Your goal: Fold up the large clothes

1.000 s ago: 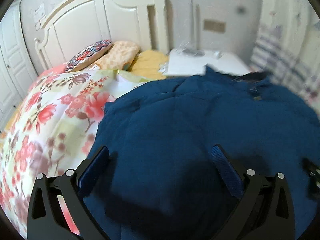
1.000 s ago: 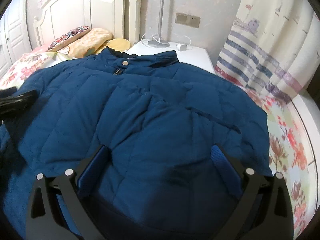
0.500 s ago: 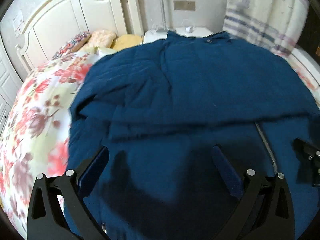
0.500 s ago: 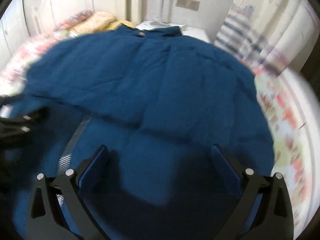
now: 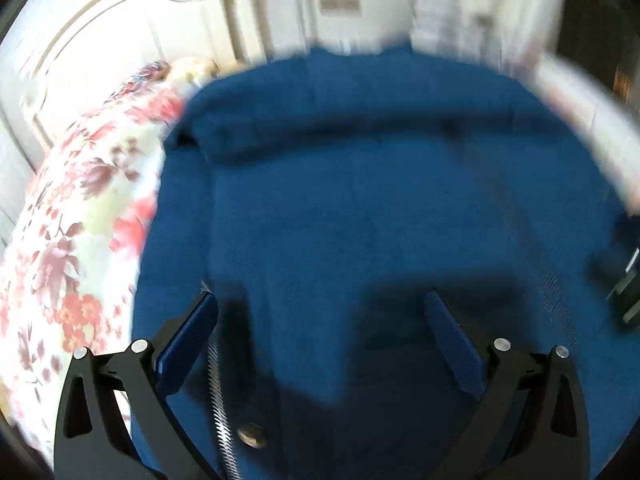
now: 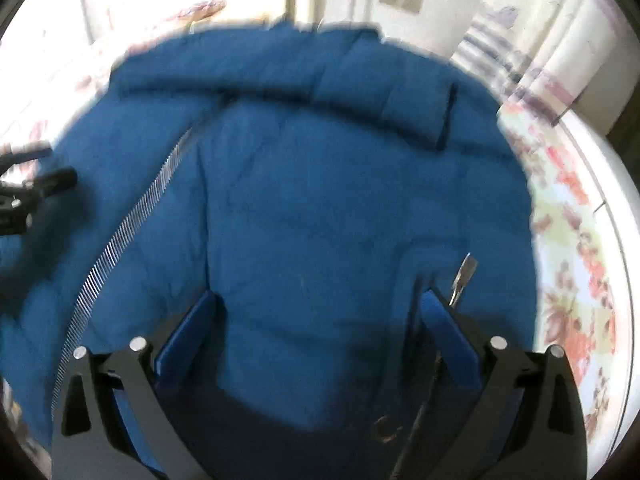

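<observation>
Floral bed [image 5: 76, 216] w/ blue jacket [image 5: 360, 208]; both tools spread apart above it.

Two wrist fisheyes, close above the bed [image 5: 72, 208], facing the headboard [image 5: 100, 52].
Both share the blue jacket [image 5: 360, 200]; each catches the other gripper at frame edge.
</observation>
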Action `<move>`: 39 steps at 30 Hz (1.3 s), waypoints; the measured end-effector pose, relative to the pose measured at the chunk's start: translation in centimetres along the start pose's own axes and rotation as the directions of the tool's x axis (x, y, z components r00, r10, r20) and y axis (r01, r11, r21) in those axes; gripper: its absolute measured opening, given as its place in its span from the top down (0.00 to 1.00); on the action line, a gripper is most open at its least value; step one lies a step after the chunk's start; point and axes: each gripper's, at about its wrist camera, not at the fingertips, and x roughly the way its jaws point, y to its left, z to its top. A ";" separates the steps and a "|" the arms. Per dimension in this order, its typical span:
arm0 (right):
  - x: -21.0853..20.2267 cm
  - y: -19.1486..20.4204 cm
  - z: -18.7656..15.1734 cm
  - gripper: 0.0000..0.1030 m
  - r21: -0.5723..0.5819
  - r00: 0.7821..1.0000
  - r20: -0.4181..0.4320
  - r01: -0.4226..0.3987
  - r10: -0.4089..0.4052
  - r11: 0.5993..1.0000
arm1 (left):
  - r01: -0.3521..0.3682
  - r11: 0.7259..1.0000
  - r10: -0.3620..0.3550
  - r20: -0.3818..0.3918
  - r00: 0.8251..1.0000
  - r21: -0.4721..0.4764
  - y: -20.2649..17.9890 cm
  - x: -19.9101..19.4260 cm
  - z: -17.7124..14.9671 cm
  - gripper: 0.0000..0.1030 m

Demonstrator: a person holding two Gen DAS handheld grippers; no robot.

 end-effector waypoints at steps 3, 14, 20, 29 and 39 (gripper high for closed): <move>-1.2 -0.3 -0.3 0.02 0.038 1.000 -0.022 0.023 -0.022 0.999 | 0.004 0.999 -0.004 0.003 1.000 -0.052 0.0 -0.8 -0.2 0.05; -3.1 3.5 -2.4 0.03 -0.124 0.999 0.006 -0.034 0.035 0.992 | 0.146 0.989 -0.147 0.028 0.989 0.036 -3.9 -1.6 -1.1 0.04; -2.6 -1.9 -4.3 0.02 -0.001 0.998 -0.010 -0.065 0.065 0.998 | 0.125 0.990 -0.122 0.042 0.992 -0.070 0.6 -1.5 -3.0 0.04; -2.8 -2.4 -2.4 0.02 0.025 0.991 0.053 0.122 -0.123 0.992 | 0.049 0.999 -0.049 0.060 0.997 0.010 -1.1 -1.9 -2.2 0.04; -6.0 -2.1 -5.8 0.02 -0.015 0.999 0.036 -0.004 0.004 1.000 | 0.100 0.994 -0.098 0.061 0.993 -0.033 1.4 -4.4 -5.2 0.04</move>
